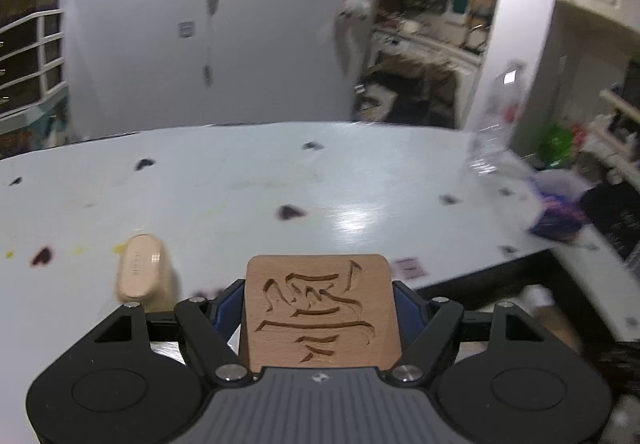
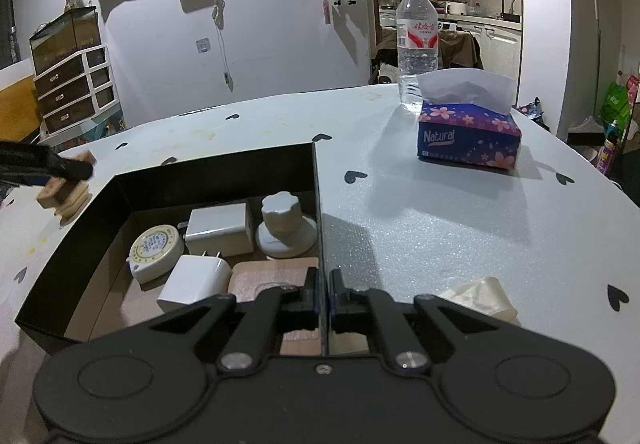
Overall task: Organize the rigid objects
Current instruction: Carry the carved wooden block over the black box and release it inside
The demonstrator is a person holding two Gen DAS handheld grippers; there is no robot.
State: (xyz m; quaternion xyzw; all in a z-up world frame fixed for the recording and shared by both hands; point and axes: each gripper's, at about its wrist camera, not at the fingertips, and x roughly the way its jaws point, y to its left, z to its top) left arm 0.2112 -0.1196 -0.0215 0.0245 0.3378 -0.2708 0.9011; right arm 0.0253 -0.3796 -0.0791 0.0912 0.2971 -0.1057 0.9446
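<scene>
My left gripper [image 1: 320,296] is shut on a square wooden coaster [image 1: 320,308] with a carved character, held above the white table [image 1: 360,180]. A pale wooden oval block [image 1: 138,272] lies on the table just left of it. My right gripper [image 2: 324,292] is shut on the right wall of a black open box [image 2: 316,204]. In the box lie two white chargers [image 2: 218,228], a round tape measure [image 2: 154,248], a white knob [image 2: 282,224] and a pinkish pad [image 2: 268,276]. The left gripper [image 2: 76,170] also shows far left in the right wrist view, holding the wooden piece [image 2: 64,196].
A blue tissue box [image 2: 468,136] and a water bottle [image 2: 416,44] stand on the table's far right side. A cream-coloured object [image 2: 480,296] lies right of my right gripper. Black heart marks dot the table. A drawer unit [image 2: 76,88] stands beyond the table's left side.
</scene>
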